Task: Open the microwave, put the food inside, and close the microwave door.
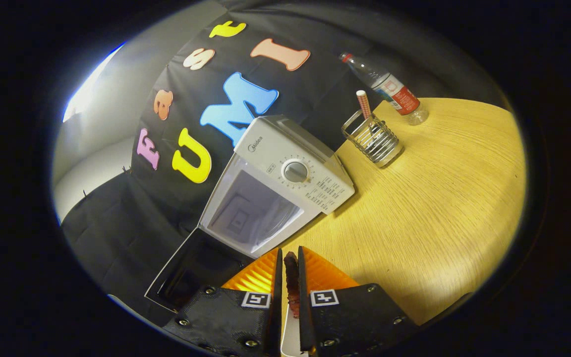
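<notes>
1. Partly hidden, the food (291,282) shows only as a thin dark reddish-brown edge between the gripper (290,258) fingers; what kind it is cannot be told.
2. Both fingers press on that piece, nearly together.
3. Just ahead of the fingers stands the white microwave (285,173) on the wooden table (439,208), its dark door (191,272) swung wide open and partly covered by the gripper; the pale cavity is bare.
4. Beyond it stand a wire holder (374,141) with a striped straw (363,103) and a plastic bottle (389,89).
</notes>
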Motion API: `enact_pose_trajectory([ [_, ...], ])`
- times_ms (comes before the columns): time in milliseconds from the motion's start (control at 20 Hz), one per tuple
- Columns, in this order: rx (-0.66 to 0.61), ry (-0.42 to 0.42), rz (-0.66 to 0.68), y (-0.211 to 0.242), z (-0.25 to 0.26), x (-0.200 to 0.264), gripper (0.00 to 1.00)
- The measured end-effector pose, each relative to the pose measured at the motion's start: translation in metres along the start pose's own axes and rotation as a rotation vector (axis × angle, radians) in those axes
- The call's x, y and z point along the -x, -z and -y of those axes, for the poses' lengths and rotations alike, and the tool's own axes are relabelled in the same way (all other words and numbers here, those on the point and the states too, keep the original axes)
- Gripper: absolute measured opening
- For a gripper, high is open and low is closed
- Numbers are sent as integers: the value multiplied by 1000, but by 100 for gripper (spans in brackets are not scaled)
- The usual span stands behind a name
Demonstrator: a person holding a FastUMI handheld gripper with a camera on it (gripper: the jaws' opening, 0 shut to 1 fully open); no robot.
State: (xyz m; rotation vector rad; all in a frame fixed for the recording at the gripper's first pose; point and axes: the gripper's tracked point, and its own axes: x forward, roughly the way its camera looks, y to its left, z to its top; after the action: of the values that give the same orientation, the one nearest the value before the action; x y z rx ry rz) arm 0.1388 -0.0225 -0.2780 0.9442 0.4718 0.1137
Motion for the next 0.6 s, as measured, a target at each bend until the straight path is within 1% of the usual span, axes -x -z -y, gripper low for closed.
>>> enact_pose_trajectory([
  [50,-1,14,-11,3,6,-3,15],
  [100,-24,8,-21,7,8,-10,15],
  [150,-61,2,-17,10,7,-6,14],
  [200,-88,-9,-30,8,12,-9,6],
  [400,-178,-44,-43,12,10,-8,6],
  [600,-263,-74,-20,1,-1,-6,6],
])
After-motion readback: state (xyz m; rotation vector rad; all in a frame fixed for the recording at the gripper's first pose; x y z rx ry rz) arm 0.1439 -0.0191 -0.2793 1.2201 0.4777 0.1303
